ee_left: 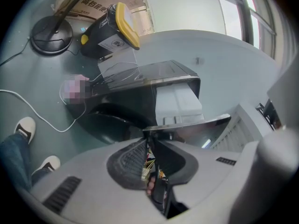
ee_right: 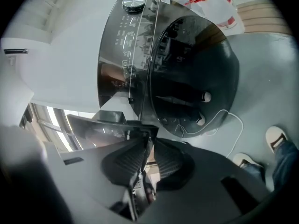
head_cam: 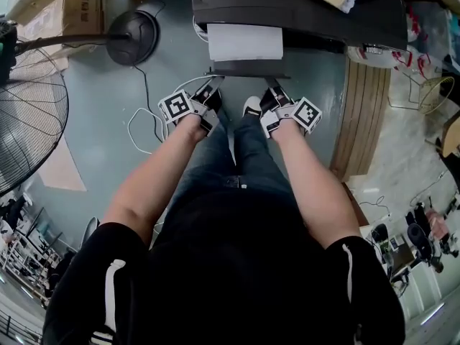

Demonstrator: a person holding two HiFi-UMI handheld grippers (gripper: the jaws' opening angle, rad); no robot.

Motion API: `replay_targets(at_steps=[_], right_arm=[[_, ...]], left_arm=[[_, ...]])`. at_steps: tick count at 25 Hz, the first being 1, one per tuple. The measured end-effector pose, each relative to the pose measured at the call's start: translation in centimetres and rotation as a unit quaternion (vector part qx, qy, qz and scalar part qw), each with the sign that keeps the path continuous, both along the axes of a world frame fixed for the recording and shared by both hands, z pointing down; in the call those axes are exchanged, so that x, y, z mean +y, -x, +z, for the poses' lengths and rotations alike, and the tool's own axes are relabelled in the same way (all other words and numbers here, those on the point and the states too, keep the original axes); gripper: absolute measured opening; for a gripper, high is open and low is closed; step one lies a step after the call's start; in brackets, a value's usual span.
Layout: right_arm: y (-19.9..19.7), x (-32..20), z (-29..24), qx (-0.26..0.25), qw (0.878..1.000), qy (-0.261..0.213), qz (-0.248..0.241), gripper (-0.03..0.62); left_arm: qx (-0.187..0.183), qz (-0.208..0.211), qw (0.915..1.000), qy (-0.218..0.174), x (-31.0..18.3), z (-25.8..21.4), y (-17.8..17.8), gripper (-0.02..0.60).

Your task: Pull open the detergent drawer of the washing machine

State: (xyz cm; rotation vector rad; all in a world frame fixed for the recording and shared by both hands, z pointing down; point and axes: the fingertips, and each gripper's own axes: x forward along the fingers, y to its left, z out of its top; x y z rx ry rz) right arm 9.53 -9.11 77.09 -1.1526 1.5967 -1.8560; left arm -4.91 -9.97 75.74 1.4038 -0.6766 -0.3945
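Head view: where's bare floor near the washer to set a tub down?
Widest bare floor: between the fan base, the standing fan and the white cable. A narrower strip lies between the right gripper and the wooden pallet. Crowded under the drawer: left gripper, a shoe, cable.

white detergent drawer (head_cam: 245,43), black washing machine (head_cam: 302,9)

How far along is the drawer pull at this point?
Done: the detergent drawer stands well out of the washing machine, white tray exposed. In hand: the left gripper and right gripper are both shut on its dark front panel. Left: any remaining travel, which I cannot judge, then letting go.
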Motion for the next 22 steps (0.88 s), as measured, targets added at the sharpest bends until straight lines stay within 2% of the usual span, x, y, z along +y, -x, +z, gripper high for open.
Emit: replay_targets(at_steps=[5,11,14,22], right_arm=[[0.3,1.9,-0.3,-0.004,1.0,0.004,-0.004,0.063],[0.1,3.4,-0.2,-0.008,1.0,0.014,-0.005,0.061],[0.2,4.4,0.0,-0.01,1.0,0.017,-0.009,0.061],[0.4,7.7,0.7,-0.014,0.999,0.037,-0.028,0.063]], left_arm=[[0.012,-0.001,0.9999,0.006,2.0,-0.3,-0.2,0.058],[-0.014,0.008,0.9998,0.011,3.6,0.3,0.0,0.058],[0.011,-0.001,0.9998,0.015,4.4,-0.2,-0.4,0.058],[0.006,0.005,0.9994,0.034,7.5,0.4,-0.2,0.058]])
